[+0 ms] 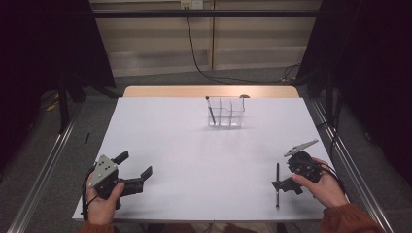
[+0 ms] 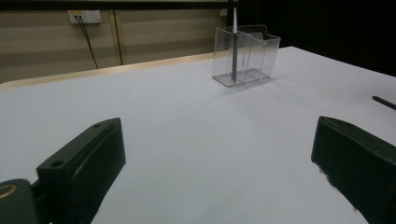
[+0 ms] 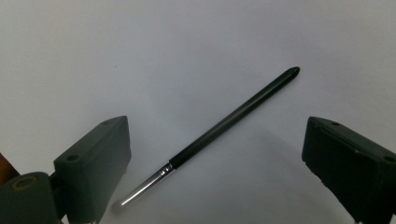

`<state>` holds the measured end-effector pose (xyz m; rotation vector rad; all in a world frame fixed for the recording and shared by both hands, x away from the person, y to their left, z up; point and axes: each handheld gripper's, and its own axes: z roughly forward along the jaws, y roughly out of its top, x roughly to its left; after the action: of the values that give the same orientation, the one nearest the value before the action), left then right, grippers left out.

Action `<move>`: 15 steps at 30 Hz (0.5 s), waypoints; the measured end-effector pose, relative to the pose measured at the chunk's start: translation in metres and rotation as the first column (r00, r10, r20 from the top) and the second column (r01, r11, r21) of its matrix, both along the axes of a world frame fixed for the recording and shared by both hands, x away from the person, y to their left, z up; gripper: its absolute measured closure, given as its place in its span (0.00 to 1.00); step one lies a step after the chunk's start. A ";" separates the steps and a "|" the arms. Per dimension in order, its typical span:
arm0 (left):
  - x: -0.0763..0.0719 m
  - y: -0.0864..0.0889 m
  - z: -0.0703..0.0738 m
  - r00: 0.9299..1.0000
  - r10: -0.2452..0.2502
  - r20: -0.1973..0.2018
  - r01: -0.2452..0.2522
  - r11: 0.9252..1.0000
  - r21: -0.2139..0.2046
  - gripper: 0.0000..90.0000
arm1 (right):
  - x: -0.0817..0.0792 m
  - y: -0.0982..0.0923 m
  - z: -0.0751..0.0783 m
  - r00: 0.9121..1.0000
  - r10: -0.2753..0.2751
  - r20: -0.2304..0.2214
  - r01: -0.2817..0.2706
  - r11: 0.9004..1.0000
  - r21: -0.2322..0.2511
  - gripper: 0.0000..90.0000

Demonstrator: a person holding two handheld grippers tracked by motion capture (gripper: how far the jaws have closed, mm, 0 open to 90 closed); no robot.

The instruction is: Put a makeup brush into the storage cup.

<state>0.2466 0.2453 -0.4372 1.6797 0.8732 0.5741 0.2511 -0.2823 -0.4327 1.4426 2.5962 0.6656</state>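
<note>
Tools, two, hand-held, at the near edge of a white counter (image 1: 194, 145).

Right tool (image 1: 286, 184): held in the person's right hand (image 1: 323, 187) at the near right. Jaws stand wide apart, pads pressing on nothing. In the right gripper view (image 3: 217, 172) a black pen (image 3: 233, 116) lies flat on the counter between the two jaws, slanted across the gap, touching neither pad. Its silver tip (image 3: 140, 190) lies just beside the left-hand jaw; its rounded black end points away toward the upper right. In the high view the pen (image 1: 277, 184) lies lengthwise, near to far, just beside the tool's jaws on their left.

Left tool (image 1: 133, 170): held in the person's left hand (image 1: 104, 199) at the near left, well apart from the pen. Jaws wide apart with only bare counter between them in the left gripper view (image 2: 217, 163).

Clear holder (image 1: 226, 112): a compartmented plastic box, upright near the far edge of the counter, right of centre. A second pen (image 1: 210, 109) stands tilted in its left compartment.

Cable (image 1: 199, 58): hangs down the far wall to the floor beyond.
</note>
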 end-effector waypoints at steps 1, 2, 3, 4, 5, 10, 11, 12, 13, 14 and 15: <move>0.000 0.000 0.000 1.000 -0.002 0.000 0.002 1.000 0.001 0.03 | 0.000 0.001 -0.001 1.000 0.006 -0.018 -0.006 1.000 -0.010 0.09; 0.000 0.000 0.000 1.000 -0.002 0.000 0.002 1.000 0.005 0.03 | 0.001 0.002 -0.001 0.999 0.005 -0.035 -0.006 1.000 -0.015 0.09; 0.000 0.000 0.000 1.000 -0.001 -0.001 0.001 1.000 0.003 0.03 | 0.001 0.002 -0.002 0.999 0.014 -0.045 -0.015 1.000 -0.025 0.09; 0.000 0.000 0.000 1.000 -0.001 0.000 0.001 1.000 0.003 0.03 | 0.001 0.003 -0.002 0.998 0.018 -0.053 -0.020 0.999 -0.031 0.09; 0.000 0.000 0.000 1.000 -0.001 0.000 0.001 1.000 0.004 0.03 | 0.002 0.004 -0.003 0.997 0.014 -0.077 -0.017 0.999 -0.039 0.09; 0.000 0.000 0.000 1.000 -0.001 0.000 0.001 1.000 0.002 0.03 | 0.005 0.007 -0.004 0.993 0.068 -0.099 -0.078 0.993 -0.092 0.08; 0.000 0.000 0.000 1.000 -0.001 0.000 0.001 1.000 0.000 0.03 | 0.006 0.008 -0.003 0.993 0.066 -0.101 -0.075 0.993 -0.094 0.08; 0.000 0.000 0.000 1.000 0.000 -0.001 0.000 1.000 0.000 0.03 | 0.007 0.008 -0.003 0.992 0.064 -0.107 -0.075 0.992 -0.097 0.09; 0.000 0.001 0.000 1.000 0.000 -0.001 0.000 1.000 0.002 0.03 | 0.007 0.009 -0.003 0.991 0.066 -0.117 -0.078 0.992 -0.102 0.09; 0.000 0.000 0.000 1.000 0.000 -0.001 0.000 1.000 0.002 0.03 | 0.008 0.011 -0.004 0.991 0.056 -0.122 -0.070 0.990 -0.118 0.09; 0.000 0.000 0.000 1.000 0.000 -0.001 0.000 1.000 0.001 0.03 | 0.008 0.012 -0.004 0.990 0.061 -0.129 -0.078 0.989 -0.128 0.09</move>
<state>0.2470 0.2457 -0.4373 1.6816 0.8737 0.5735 0.2595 -0.2708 -0.4370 1.4024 2.7377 0.4124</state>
